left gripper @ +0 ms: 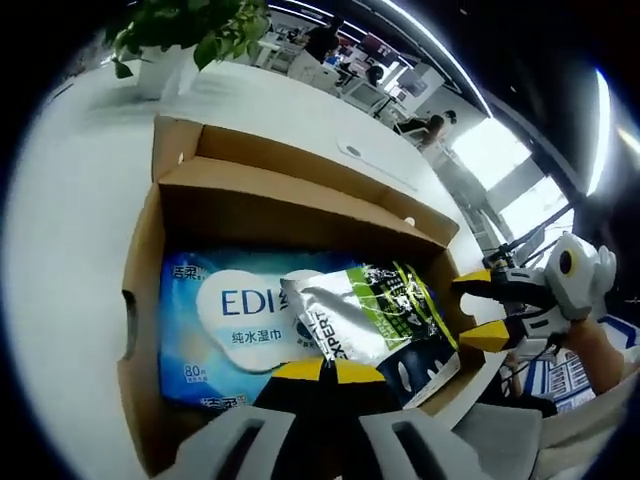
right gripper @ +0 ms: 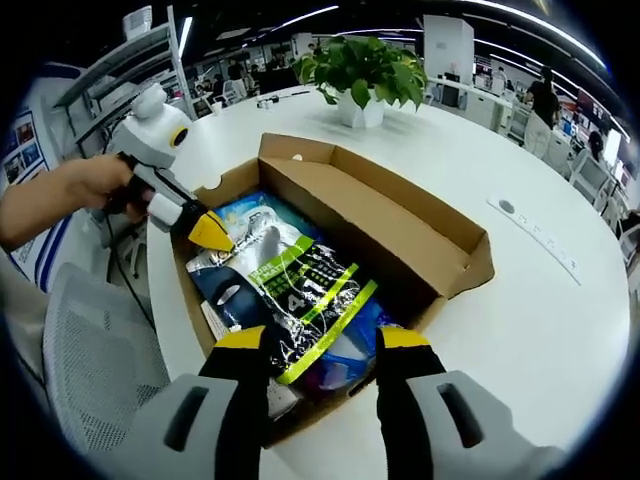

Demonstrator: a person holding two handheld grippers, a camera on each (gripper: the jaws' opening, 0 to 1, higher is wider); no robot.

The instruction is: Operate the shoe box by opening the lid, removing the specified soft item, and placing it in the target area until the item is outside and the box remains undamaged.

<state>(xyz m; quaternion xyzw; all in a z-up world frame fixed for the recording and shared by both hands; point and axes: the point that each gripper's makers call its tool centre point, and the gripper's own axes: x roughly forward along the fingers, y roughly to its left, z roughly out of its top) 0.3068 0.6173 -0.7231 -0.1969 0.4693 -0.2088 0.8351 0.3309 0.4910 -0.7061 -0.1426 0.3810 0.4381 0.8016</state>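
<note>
The cardboard shoe box lies open on a white table, its lid folded back. Inside lies a blue wet-wipes pack. On top of it rests a soft silver, green and black pouch. My left gripper is at the pouch's silver end, its yellow tips closed on that edge. My right gripper is open, its jaws standing wide on either side of the pouch's other end at the box's rim.
A potted plant stands on the table beyond the box. A flat white strip lies on the table past the lid. A mesh chair sits beside the table, and a hand holds the left gripper.
</note>
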